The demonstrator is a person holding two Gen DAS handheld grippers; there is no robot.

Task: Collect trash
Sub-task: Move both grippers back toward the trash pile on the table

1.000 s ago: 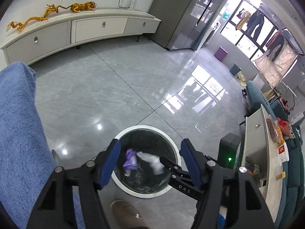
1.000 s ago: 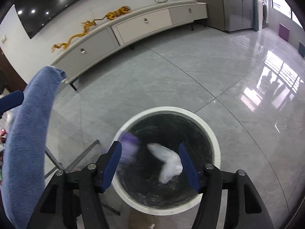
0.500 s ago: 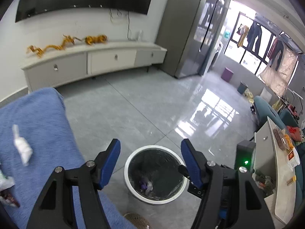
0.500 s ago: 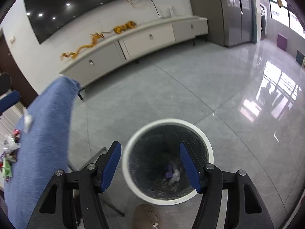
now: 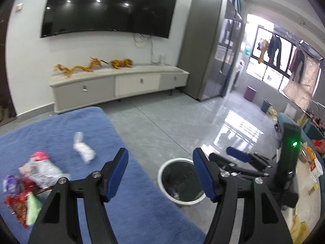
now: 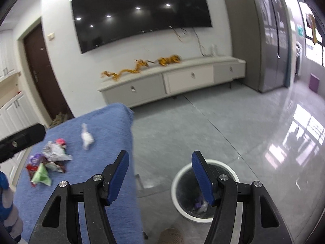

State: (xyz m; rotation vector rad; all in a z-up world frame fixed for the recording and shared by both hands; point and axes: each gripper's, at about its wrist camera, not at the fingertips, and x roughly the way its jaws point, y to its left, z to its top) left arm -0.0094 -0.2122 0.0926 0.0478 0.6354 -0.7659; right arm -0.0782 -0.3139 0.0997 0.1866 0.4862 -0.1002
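A white-rimmed trash bin (image 5: 162, 172) (image 6: 176, 199) stands on the floor beside a blue-covered table (image 5: 61, 130) (image 6: 105, 134); purple and white scraps lie in it. On the table lie a crumpled white tissue (image 5: 84, 151) (image 6: 87, 138) and a pile of wrappers (image 5: 30, 183) (image 6: 48, 162). My left gripper (image 5: 160, 172) is open and empty, raised between table edge and bin. My right gripper (image 6: 160, 172) is open and empty, high above the floor by the bin; it also shows in the left wrist view (image 5: 237, 156).
A long TV cabinet (image 5: 121, 85) (image 6: 172, 81) with gold dragon figures stands under a wall TV. A tall grey cabinet (image 5: 209, 46) is at the right. A counter with a black device (image 5: 290, 148) is at the far right. A slipper (image 6: 170, 235) is near the bin.
Both grippers rose and tilted up away from the bin. The purple and white trash fell into the bin. The table with its trash came into view.
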